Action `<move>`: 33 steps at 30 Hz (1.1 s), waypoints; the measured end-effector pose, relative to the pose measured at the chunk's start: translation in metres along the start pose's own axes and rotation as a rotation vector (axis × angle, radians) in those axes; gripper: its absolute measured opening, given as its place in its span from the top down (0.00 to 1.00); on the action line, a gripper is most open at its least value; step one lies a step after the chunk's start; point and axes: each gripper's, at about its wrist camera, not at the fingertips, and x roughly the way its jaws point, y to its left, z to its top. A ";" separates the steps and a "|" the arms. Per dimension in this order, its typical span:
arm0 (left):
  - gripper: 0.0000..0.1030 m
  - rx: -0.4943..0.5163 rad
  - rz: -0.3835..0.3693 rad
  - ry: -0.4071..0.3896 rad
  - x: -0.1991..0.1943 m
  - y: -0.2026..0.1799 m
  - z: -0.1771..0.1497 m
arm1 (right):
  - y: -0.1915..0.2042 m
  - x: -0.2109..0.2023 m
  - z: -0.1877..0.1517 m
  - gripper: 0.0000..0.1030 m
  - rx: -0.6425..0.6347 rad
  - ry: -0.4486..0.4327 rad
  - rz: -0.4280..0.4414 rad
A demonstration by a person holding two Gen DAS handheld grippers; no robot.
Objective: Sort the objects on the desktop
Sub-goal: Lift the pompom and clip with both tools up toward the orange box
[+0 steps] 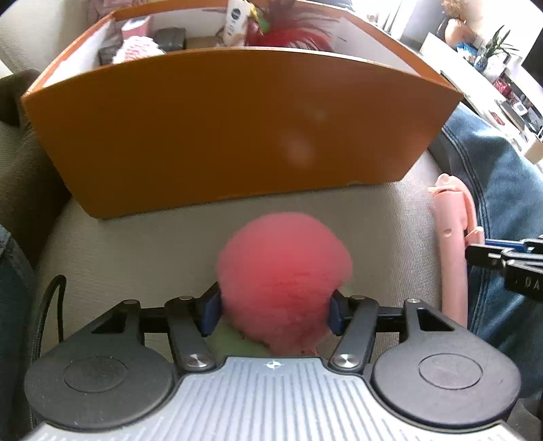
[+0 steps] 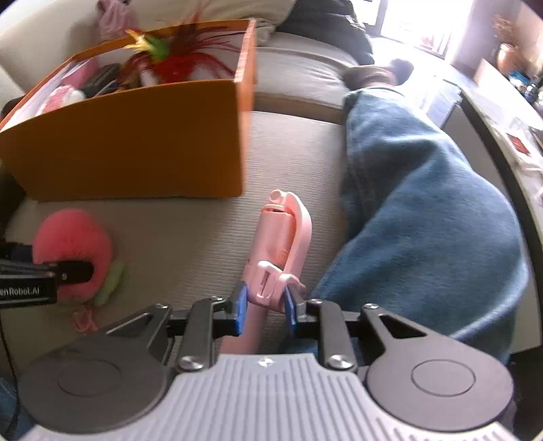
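A fluffy pink pom-pom (image 1: pixel 283 257) with a green felt leaf (image 2: pixel 110 285) lies on the beige cushion in front of the orange box (image 1: pixel 220 135). My left gripper (image 1: pixel 273 313) straddles it, one blue pad at each side of the fluff, which does not look squeezed. In the right wrist view one left finger (image 2: pixel 73 271) lies across the pom-pom (image 2: pixel 71 237). My right gripper (image 2: pixel 264 307) is shut on the near end of a pink plastic stick (image 2: pixel 281 237), which lies on the cushion and points away from me, right of the box (image 2: pixel 129 149).
The box holds a red feather toy (image 2: pixel 176 64), a white tube (image 1: pixel 234 20) and several pink and dark items. A person's leg in blue jeans (image 2: pixel 424 210) lies close along the right of the pink stick. A black cable (image 1: pixel 51 305) hangs at the left.
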 end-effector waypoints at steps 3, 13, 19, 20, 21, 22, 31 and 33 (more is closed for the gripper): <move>0.32 0.004 -0.001 0.006 0.003 0.000 0.000 | -0.007 0.008 0.005 0.77 0.036 0.012 0.001; 0.49 -0.024 -0.035 0.001 0.009 0.013 0.003 | -0.027 -0.002 0.011 0.91 0.108 -0.001 0.027; 0.51 -0.028 -0.035 -0.005 0.009 0.016 0.003 | -0.016 -0.018 0.015 0.94 0.055 -0.047 0.126; 0.51 -0.029 -0.034 -0.005 0.009 0.017 0.002 | -0.013 -0.021 0.013 0.95 0.041 -0.059 0.138; 0.51 -0.030 -0.034 -0.003 0.010 0.018 0.002 | -0.011 -0.021 0.014 0.95 0.028 -0.064 0.154; 0.51 -0.029 -0.032 -0.003 0.010 0.016 0.003 | -0.010 -0.020 0.013 0.95 0.020 -0.057 0.155; 0.51 -0.017 -0.022 -0.003 0.009 0.006 0.004 | -0.003 -0.005 0.004 0.90 -0.067 0.005 0.064; 0.50 -0.022 -0.025 -0.001 0.010 0.006 0.004 | -0.006 0.001 0.005 0.89 -0.053 0.010 0.058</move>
